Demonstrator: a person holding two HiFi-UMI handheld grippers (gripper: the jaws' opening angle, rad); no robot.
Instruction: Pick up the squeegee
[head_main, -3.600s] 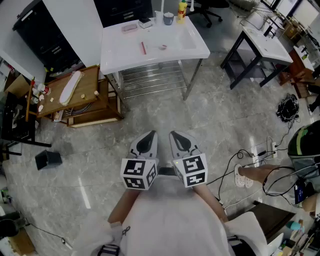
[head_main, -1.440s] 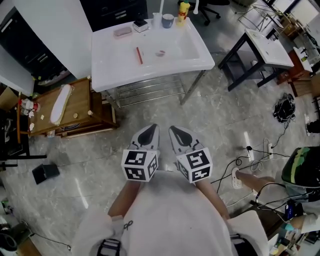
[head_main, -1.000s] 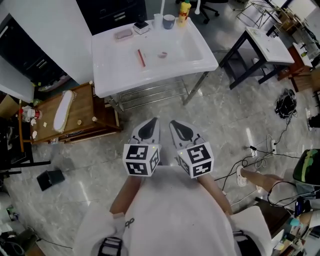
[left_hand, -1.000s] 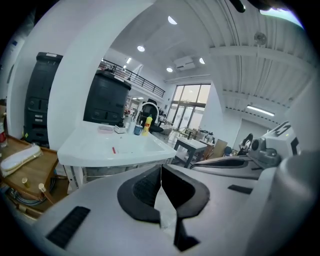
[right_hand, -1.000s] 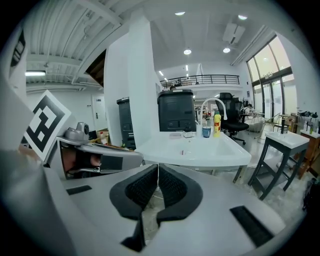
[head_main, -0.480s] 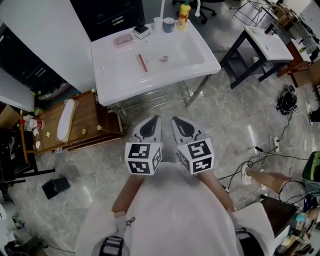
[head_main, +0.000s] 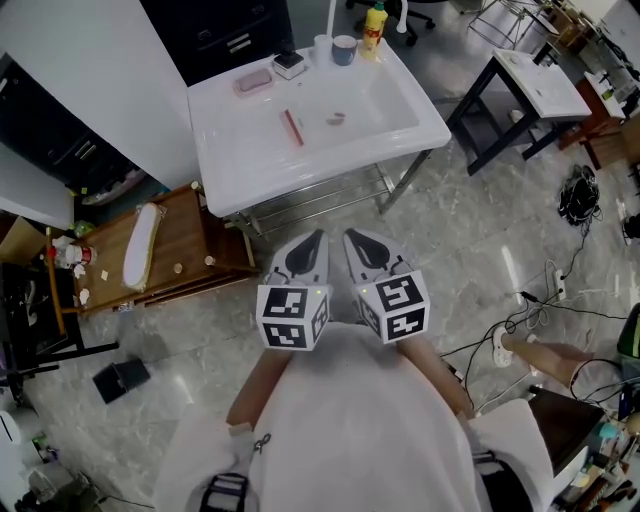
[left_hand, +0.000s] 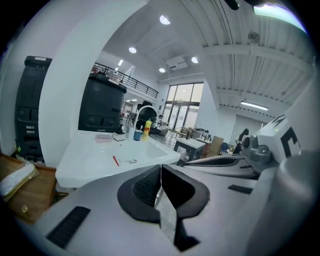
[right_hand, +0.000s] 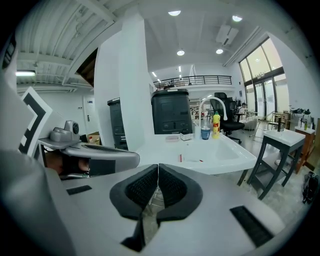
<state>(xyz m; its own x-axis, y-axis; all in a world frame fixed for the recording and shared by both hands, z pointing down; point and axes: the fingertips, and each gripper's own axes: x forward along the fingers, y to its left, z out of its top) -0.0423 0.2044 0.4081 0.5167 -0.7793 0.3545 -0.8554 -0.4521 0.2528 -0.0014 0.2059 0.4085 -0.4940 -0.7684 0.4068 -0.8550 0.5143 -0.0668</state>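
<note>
Left tool (head_main: 314, 240), right tool (head_main: 352, 240) both pinched closed, empty. Likely squeegee (head_main: 293, 127), thin red item, far on white tabletop (head_main: 300, 175). Step closer, open right tool, straddle handle.

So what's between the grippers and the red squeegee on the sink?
Nothing in the way. Head view: wire shelf under the sink, then bare white sink top up to the squeegee.

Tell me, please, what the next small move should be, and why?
Probably step closer to the sink: the red squeegee lies on its top, well beyond both grippers. The left gripper and right gripper are shut and empty, so opening one can follow once in reach.
</note>
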